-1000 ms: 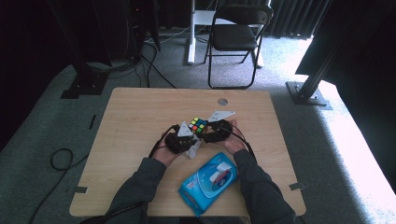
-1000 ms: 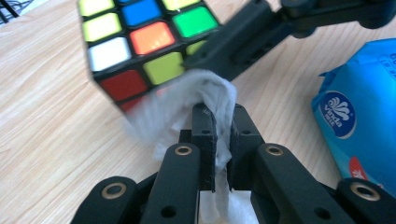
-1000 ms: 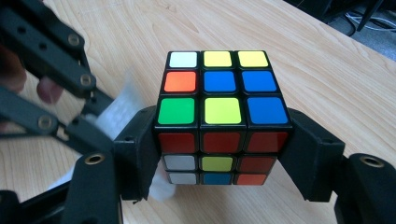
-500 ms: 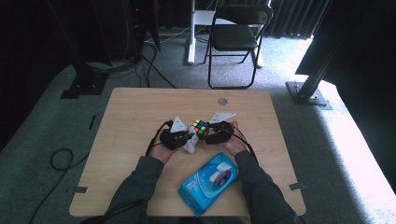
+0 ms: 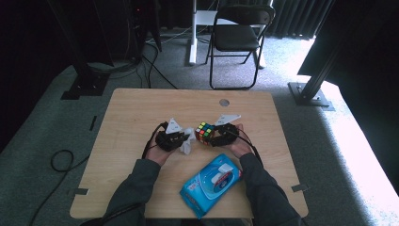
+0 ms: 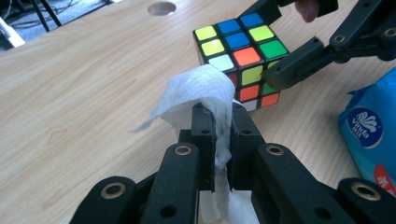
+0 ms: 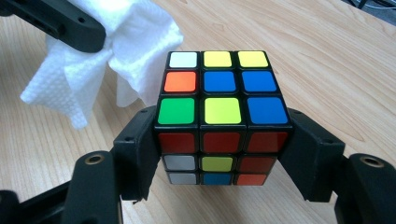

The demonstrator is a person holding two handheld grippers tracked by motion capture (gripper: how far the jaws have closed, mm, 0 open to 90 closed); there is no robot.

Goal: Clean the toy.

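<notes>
With the right hand-held gripper (image 7: 223, 154) clamping the scrambled multicoloured plastic puzzle cube (image 7: 219, 109) above the wooden desk (image 5: 131, 122) and the left hand-held gripper (image 6: 223, 135) pinching a crumpled white wipe (image 6: 201, 93) beside it, wiping seems barely begun.

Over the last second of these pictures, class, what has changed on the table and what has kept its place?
Little has changed. The left gripper, shut on the white wipe, drew slightly away from the cube and toward the person's left. The right gripper stays clamped on the cube, which has barely shifted. Nothing was taken up or let go. The blue wipes pack lies where it lay, at the table's near edge.
</notes>
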